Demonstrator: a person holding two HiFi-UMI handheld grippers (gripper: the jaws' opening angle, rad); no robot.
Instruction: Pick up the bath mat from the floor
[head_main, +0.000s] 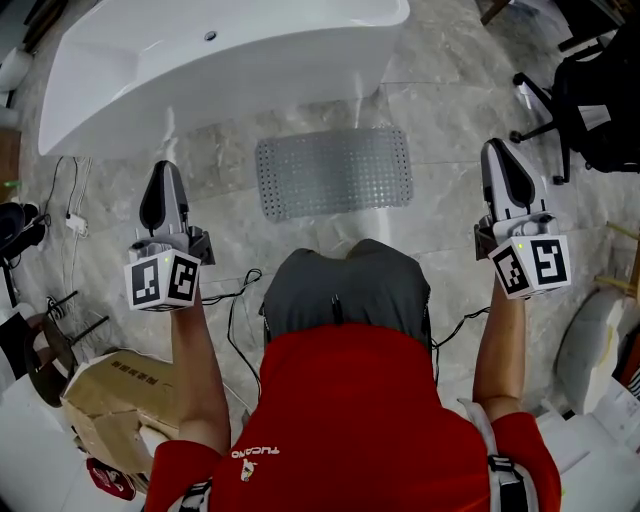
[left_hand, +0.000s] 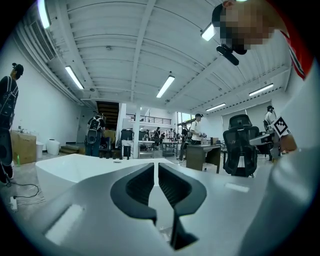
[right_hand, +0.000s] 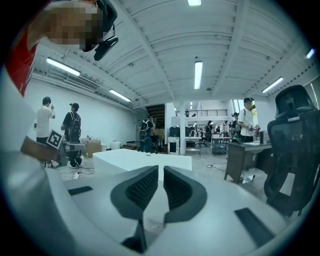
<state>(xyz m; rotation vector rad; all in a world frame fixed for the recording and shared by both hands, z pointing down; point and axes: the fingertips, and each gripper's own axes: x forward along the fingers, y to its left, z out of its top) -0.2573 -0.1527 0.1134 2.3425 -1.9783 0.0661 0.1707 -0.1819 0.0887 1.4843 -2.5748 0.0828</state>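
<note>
Nothing lifted yet. Bath mat (head_main: 334, 172), grey and studded, lies flat on the stone floor (head_main: 440, 120) just beside the near wall of the white bathtub (head_main: 220, 60), ahead of the person's knee.

Left gripper (head_main: 166, 172): jaws closed together, nothing in them. Right gripper (head_main: 498, 150): same, closed and empty. Both are held clear of the mat, one to each side.

Left to do: reach, grip, lift.

Count: one mat, one tub, two grippers.
</note>
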